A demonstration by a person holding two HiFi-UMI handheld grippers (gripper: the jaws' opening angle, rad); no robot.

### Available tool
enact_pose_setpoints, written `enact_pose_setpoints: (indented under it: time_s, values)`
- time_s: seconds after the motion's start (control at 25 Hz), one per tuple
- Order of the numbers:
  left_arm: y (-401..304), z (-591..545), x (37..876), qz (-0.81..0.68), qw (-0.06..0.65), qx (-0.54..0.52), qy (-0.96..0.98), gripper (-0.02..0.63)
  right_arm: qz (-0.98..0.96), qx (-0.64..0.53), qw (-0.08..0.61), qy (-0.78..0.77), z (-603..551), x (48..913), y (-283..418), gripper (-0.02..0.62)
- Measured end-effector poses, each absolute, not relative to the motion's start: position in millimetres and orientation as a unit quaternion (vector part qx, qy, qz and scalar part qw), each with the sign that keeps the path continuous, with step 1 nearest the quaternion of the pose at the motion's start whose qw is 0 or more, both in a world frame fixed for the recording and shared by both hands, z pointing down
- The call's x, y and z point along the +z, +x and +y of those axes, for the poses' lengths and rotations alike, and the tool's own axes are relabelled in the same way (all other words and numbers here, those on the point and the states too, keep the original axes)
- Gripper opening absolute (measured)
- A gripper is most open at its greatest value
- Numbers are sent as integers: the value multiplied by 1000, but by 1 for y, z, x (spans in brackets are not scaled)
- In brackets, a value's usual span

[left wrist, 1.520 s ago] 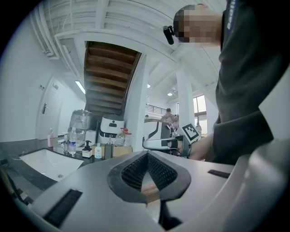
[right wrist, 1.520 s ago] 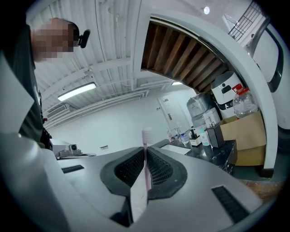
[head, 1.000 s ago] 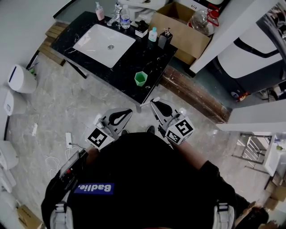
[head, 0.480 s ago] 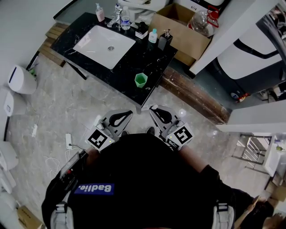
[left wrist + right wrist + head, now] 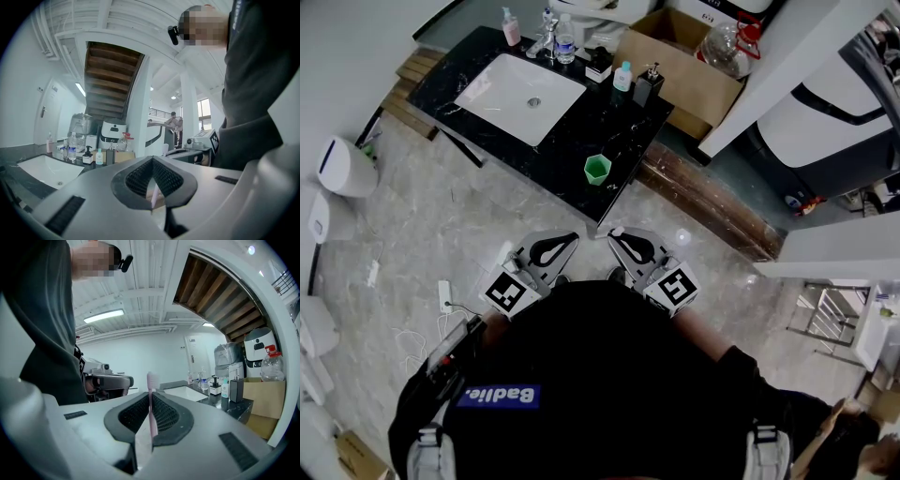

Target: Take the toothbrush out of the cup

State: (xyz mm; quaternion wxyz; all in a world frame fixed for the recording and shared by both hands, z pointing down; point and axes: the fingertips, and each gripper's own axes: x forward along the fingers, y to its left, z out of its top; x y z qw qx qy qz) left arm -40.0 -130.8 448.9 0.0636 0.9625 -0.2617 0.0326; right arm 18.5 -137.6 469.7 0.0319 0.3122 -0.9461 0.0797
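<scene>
The green cup stands near the front edge of the black counter, with nothing visible in it. A pink toothbrush stands upright between the jaws of my right gripper, which is shut on its handle, bristle head up. In the head view the right gripper hangs over the floor in front of the counter, close to my body and well short of the cup. Beside it my left gripper is shut with nothing in it; in its own view its jaws meet at the tip.
A white sink basin is set in the counter's left half. Bottles and a dark soap dispenser line the back edge. A cardboard box stands behind, and a wooden step runs to the right.
My right gripper has drawn back from the counter toward my body and a little left, still holding the toothbrush. The left gripper and the cup have stayed put.
</scene>
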Motion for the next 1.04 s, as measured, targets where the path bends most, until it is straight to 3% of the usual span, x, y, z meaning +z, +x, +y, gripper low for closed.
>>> enact_pose_setpoints:
  time_s: [1.04]
  values:
    - [-42,-132,451,-262,63,33,962,9,-947,84,31,308,-142,470,13,31]
